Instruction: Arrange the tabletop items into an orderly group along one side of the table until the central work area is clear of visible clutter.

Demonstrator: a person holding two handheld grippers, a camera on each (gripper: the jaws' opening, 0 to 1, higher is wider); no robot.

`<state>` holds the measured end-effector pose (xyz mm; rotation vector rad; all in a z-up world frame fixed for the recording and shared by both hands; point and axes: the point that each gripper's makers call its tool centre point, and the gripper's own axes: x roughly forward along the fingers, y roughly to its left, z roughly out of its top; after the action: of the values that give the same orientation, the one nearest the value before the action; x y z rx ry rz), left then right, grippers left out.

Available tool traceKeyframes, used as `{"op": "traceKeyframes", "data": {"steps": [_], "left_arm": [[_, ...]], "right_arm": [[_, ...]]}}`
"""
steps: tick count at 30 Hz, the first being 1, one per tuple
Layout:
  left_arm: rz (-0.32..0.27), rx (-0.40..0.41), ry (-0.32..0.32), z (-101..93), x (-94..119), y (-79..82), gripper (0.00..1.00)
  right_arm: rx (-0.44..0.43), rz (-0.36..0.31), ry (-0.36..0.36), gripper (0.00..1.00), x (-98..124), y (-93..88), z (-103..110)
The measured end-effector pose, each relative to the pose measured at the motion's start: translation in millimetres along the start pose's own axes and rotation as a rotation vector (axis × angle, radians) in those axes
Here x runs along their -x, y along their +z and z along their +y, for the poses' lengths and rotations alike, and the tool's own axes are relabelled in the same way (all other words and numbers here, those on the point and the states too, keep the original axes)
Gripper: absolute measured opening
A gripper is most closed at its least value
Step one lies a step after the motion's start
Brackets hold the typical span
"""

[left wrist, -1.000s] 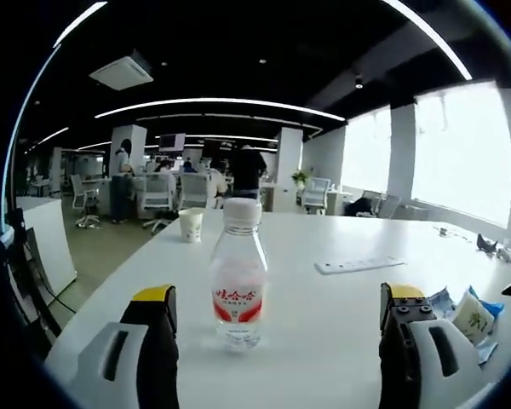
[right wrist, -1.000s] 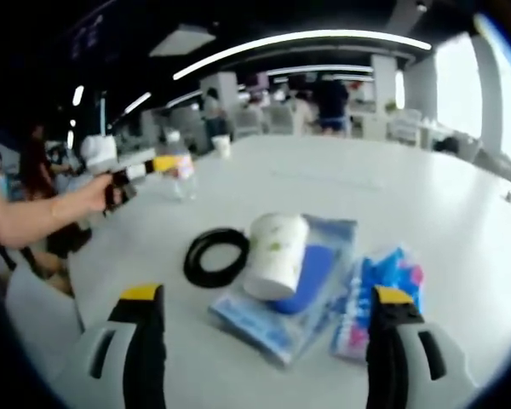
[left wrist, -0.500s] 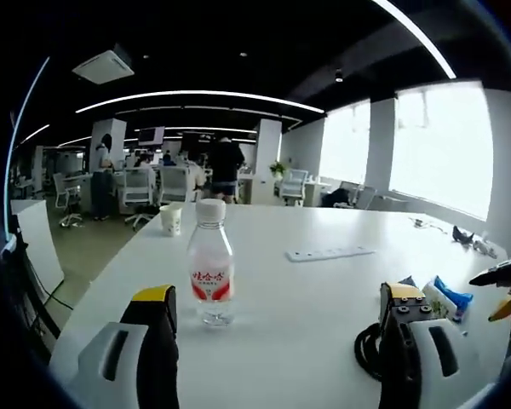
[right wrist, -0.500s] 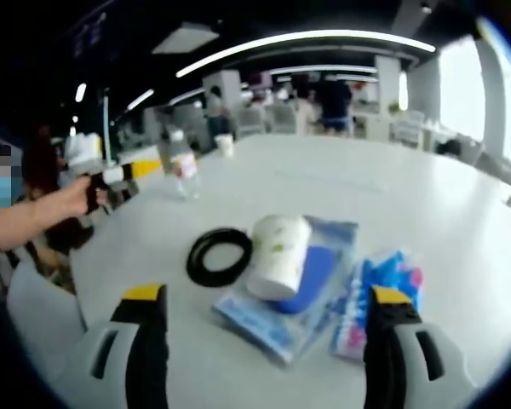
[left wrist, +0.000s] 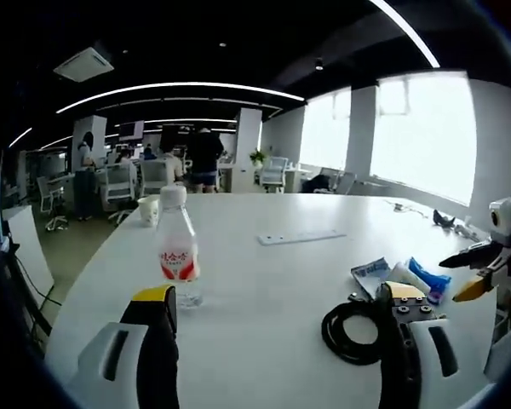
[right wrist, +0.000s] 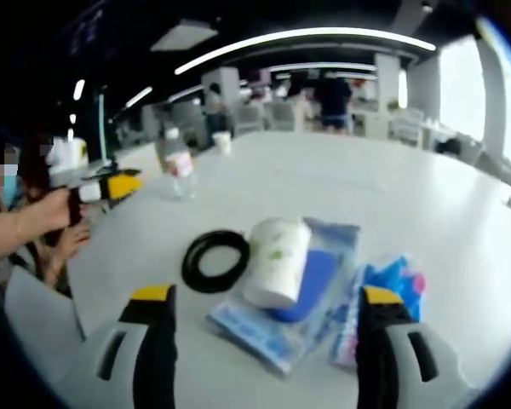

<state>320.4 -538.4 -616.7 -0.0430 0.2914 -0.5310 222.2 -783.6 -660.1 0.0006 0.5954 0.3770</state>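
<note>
Clear water bottle (left wrist: 178, 245), white cap, red label: upright nr table (left wrist: 264, 281) edge, well apart from rest. Black ring (right wrist: 215, 260): flat, just beside paper cup (right wrist: 274, 261). Cup, white w/ green print: tipped on its side, resting on clear blue-tinted pouch (right wrist: 277, 319). Blue/pink packet (right wrist: 376, 300): flat, touching pouch. 2nd paper cup (left wrist: 148, 210): upright, far side, behind bottle.

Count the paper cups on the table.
2: one paper cup lies tipped on the blue packets beside the black ring; another cup stands upright beyond the bottle. Others may be hidden.
</note>
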Motion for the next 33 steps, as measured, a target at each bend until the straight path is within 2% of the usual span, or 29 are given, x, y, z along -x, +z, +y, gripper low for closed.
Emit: {"op": "traceKeyframes", "data": {"steps": [10,19,24,33], "left_arm": [[0.007,0.001,-0.051,-18.4,6,-3.8,1.0],[0.045,0.015,-0.085,-33.2,9,-17.9,1.0],[0.049,0.048,-0.099,-36.9,10,-20.6,1.0],[0.073,0.036,-0.117,-43.5,14,-25.8,0.99]], "right_arm": [[0.008,0.01,0.011,0.77,-15,1.8,4],[-0.008,0.026,0.022,0.71,-28,0.8,7],[-0.004,0.043,0.036,0.7,-34,-1.3,11],[-0.011,0.075,0.023,0.64,-44,-7.4,9]]}}
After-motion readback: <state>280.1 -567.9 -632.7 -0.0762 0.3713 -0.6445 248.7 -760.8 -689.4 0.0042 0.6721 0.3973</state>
